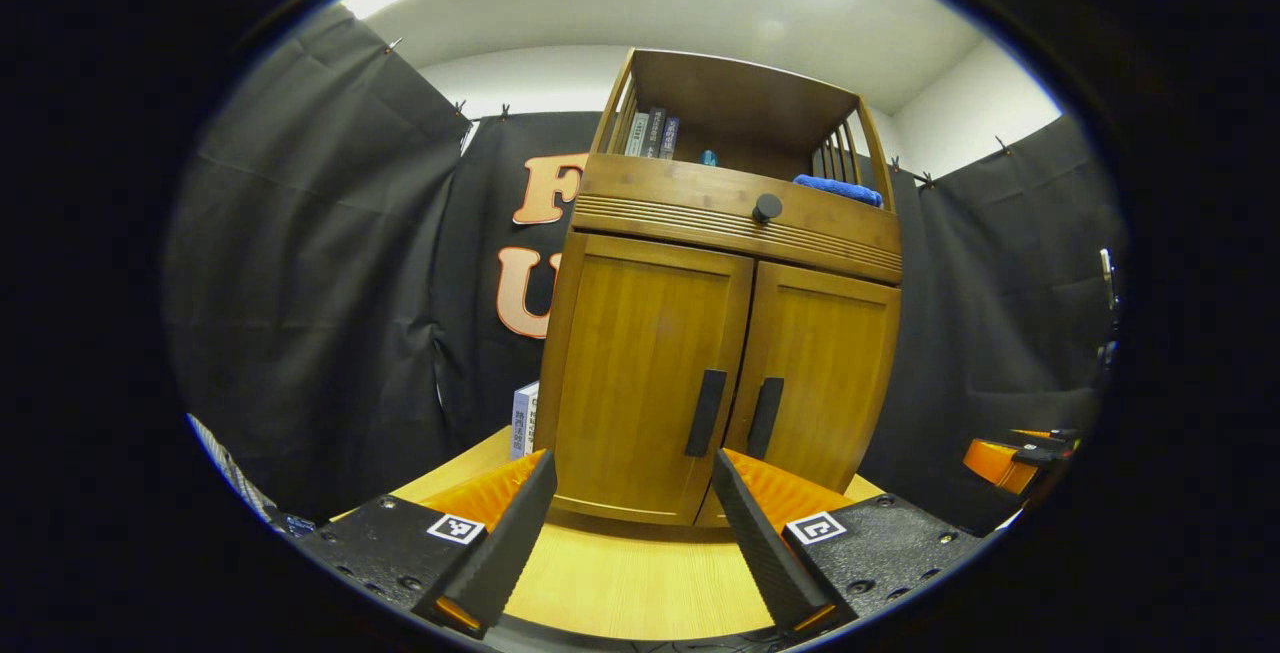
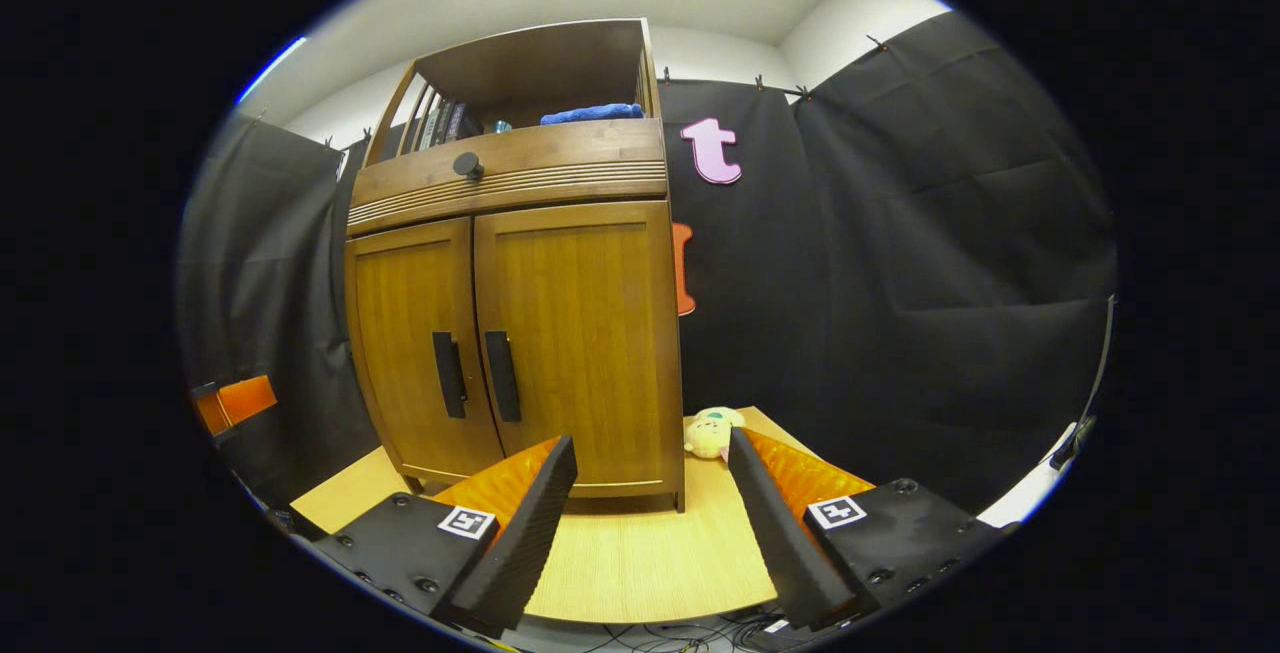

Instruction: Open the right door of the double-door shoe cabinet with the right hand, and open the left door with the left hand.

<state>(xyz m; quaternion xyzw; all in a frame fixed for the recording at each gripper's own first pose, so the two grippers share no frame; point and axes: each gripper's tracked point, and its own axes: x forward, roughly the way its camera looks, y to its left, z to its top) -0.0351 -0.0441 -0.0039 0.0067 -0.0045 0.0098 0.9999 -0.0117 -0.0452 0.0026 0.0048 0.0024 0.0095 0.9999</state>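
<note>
The shoe cabinet (image 2: 515, 333) stands on the worktop (image 2: 640, 563) left of centre in the right gripper view, both doors shut. Its right door (image 2: 580, 343) carries a dark vertical handle (image 2: 502, 375), with the left door's handle (image 2: 449, 374) just beside it at the seam. In the left gripper view the cabinet fills the middle, the left door (image 1: 640, 383) and its handle (image 1: 706, 412) just above my left claw (image 1: 635, 543). I judge nothing has started: my right claw (image 2: 650, 533), fingers spread wide and empty, sits low in the frame, well apart from the doors; the left claw is equally spread and empty. Next I must steer the right claw up and left onto the right handle; the two handles sit close, so I'd aim carefully. A soft toy (image 2: 712, 431) lies near the cabinet's right foot, perhaps within the door's swing. Above are a drawer knob (image 2: 466, 165), books (image 1: 650, 133) and a blue cloth (image 2: 592, 114), out of the way
</note>
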